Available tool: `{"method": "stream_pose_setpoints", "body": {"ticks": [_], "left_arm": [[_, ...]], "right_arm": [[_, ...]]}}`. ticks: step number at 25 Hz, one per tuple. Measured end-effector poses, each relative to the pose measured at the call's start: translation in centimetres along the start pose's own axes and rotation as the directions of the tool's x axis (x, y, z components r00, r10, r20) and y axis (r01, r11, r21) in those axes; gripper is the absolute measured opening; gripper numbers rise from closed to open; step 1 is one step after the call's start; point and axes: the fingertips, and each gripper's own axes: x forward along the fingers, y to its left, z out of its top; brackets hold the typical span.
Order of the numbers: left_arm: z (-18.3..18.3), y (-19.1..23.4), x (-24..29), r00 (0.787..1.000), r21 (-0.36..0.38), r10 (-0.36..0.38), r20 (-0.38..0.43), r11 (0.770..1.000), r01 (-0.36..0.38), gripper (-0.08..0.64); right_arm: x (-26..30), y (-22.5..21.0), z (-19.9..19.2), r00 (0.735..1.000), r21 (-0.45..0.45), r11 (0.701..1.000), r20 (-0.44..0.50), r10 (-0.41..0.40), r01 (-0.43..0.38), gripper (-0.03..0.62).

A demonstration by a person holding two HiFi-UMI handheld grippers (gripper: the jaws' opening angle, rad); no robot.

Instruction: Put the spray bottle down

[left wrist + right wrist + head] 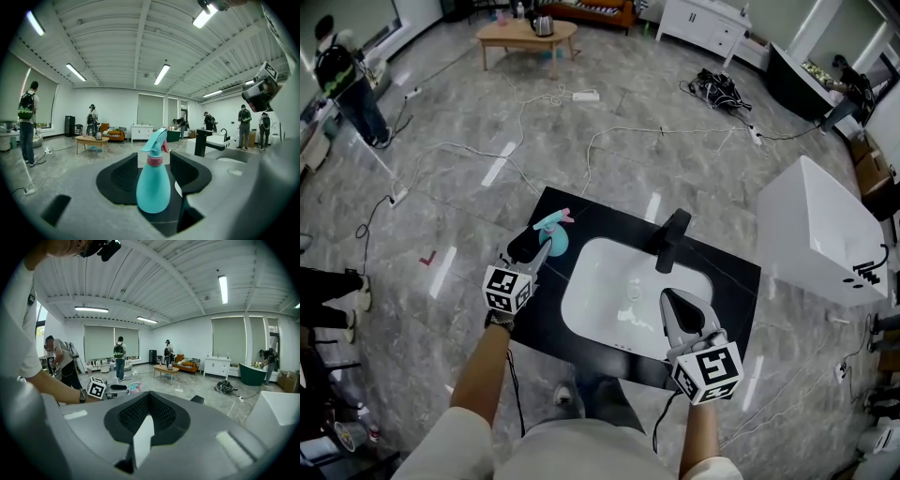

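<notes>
A teal spray bottle (555,236) with a pink collar stands upright on the black countertop (733,274), left of the white sink (609,286). In the left gripper view the spray bottle (153,185) rises between the two black jaws of my left gripper (153,158), which stand wide on either side of it and do not squeeze it. From above, the left gripper (540,247) reaches the bottle from the near side. My right gripper (677,300) hovers over the sink's right part, near the black faucet (672,240). Its jaws (149,397) meet at the tips with nothing held.
A tall white cabinet (821,230) stands to the right of the countertop. Cables (609,131) trail over the grey floor behind it. A wooden coffee table (525,36) and a person (345,82) are far off.
</notes>
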Motion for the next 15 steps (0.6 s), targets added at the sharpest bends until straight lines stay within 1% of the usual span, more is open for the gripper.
{"method": "stream_pose_setpoints", "body": {"ticks": [3, 7, 11, 15], "left_arm": [[0.7, -0.3, -1.6, 1.0, 0.005, 0.014, 0.002, 1.0, -0.014, 0.206], [2.3, -0.8, -4.0, 1.0, 0.012, 0.014, 0.023, 1.0, -0.014, 0.191], [4.2, -2.0, -6.5, 0.999, 0.043, 0.019, 0.03, 0.999, -0.02, 0.145], [5.5, -3.4, -9.2, 0.999, 0.046, 0.043, 0.018, 0.998, -0.044, 0.089]], "right_arm": [[-0.6, 0.6, 0.6, 1.0, -0.009, 1.0, 0.018, 0.0, 0.0, 0.006], [-1.2, 1.7, 1.5, 0.999, -0.025, 1.0, 0.046, 0.001, 0.001, 0.006], [-2.5, 3.0, 2.4, 0.997, -0.027, 1.0, 0.074, -0.004, 0.006, 0.006], [-3.7, 4.4, 2.9, 0.995, -0.026, 1.0, 0.098, -0.008, 0.01, 0.006]]}}
